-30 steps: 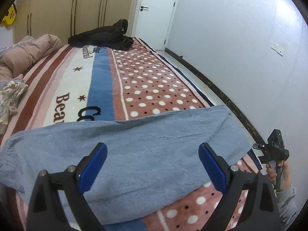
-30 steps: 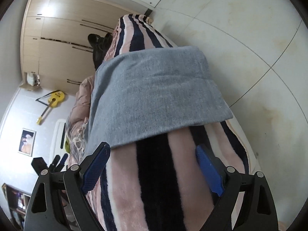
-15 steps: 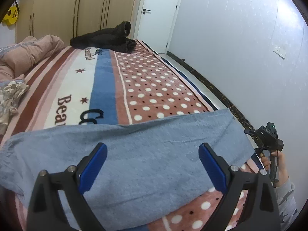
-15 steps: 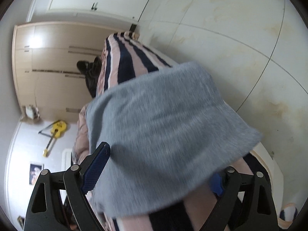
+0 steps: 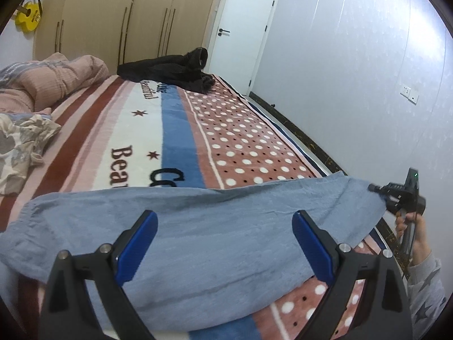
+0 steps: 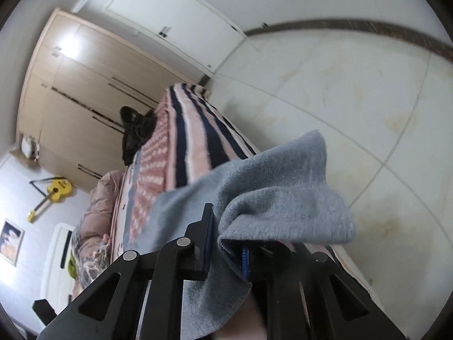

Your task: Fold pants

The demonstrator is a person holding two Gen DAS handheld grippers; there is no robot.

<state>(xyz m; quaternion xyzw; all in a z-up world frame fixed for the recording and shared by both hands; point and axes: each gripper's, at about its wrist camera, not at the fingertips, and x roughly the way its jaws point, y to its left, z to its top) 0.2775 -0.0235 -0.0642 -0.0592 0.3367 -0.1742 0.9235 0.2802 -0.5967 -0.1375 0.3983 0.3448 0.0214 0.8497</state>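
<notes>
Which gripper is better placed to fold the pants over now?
Right. The right gripper has just closed on the end of the pants at the bed's edge, with cloth pinched between its jaws. The left gripper is open above the middle of the pants and holds nothing.

The bed (image 5: 181, 130) is viewed from its foot by the left wrist camera, angled downward, close above the grey pants (image 5: 215, 226). The same pants (image 6: 277, 198) are seen very near, along the bed's side edge toward the wardrobe (image 6: 70, 99), by the tilted right wrist camera.
</notes>
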